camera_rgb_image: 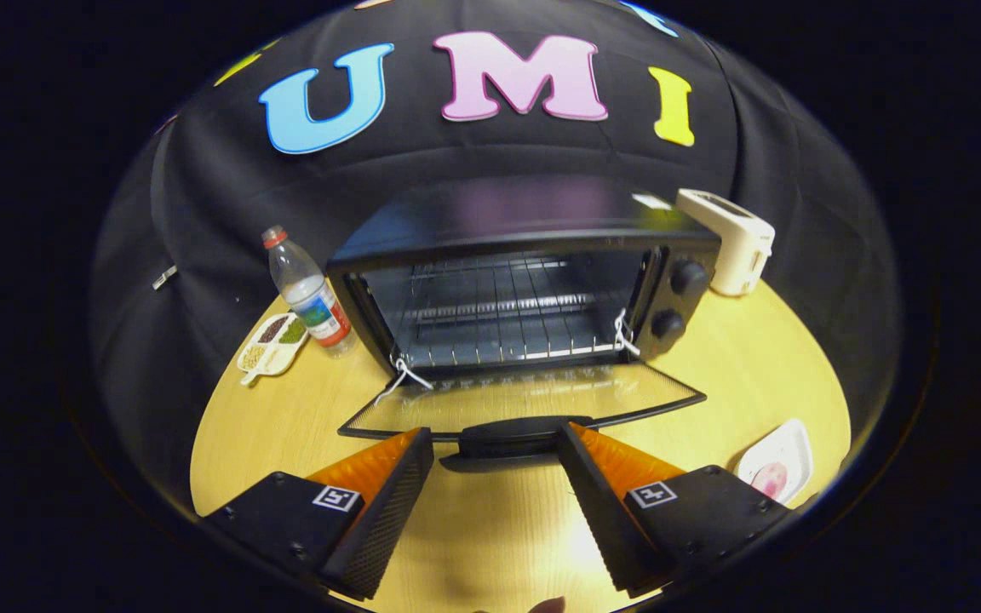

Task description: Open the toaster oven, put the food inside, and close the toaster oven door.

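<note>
- A round pale wooden table [737, 366] stands in front of a black cloth wall [201, 213].
- The toaster oven [524, 281] sits at 12 o'clock from the gripper [495, 451], its door [524, 400] folded down flat, the wire rack [499, 315] bare.
- The gripper's fingers are spread wide and hold nothing; the door handle [516, 434] lies just ahead, between the tips.
- Food on a white plate [778, 468] lies at 3 o'clock.
- Water bottle [310, 294] and snack tray [272, 345] at 10 o'clock; white toaster [733, 238] at 1 o'clock.

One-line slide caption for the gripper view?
Open gripper flanks the handle of the lowered oven door; rack bare, food plate waiting beside the fingers.
</note>
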Motion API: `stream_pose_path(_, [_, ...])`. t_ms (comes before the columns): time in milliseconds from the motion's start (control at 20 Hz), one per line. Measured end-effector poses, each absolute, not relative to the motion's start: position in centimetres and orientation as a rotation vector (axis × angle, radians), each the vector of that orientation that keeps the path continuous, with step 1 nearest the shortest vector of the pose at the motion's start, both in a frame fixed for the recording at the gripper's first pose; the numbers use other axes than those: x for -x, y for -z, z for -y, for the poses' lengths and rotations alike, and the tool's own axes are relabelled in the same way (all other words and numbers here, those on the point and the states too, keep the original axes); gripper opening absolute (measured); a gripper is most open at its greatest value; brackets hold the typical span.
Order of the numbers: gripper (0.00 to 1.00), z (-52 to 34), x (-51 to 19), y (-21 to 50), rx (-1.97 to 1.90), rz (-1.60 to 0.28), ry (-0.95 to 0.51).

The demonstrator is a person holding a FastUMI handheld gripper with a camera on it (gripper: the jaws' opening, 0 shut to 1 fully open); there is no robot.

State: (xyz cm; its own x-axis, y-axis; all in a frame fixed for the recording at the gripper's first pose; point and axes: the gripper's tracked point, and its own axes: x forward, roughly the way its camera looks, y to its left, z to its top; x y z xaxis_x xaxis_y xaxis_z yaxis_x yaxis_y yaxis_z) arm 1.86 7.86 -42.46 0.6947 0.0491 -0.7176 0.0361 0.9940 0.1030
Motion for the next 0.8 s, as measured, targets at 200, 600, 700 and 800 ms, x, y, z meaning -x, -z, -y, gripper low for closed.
stream_pose_path(200, [0.97, -6.6, 1.6, 45.4, -0.147, -0.886, 0.019])
stream_pose_path(600, [0.97, -3.5, 3.8, 41.0, -0.058, -0.832, -0.087])
stream_pose_path(700, [0.97, -1.2, 4.5, 39.2, -0.044, -0.830, -0.105])
stream_pose_path(800, [0.99, 2.1, 5.5, 37.7, -0.039, -0.857, -0.123])
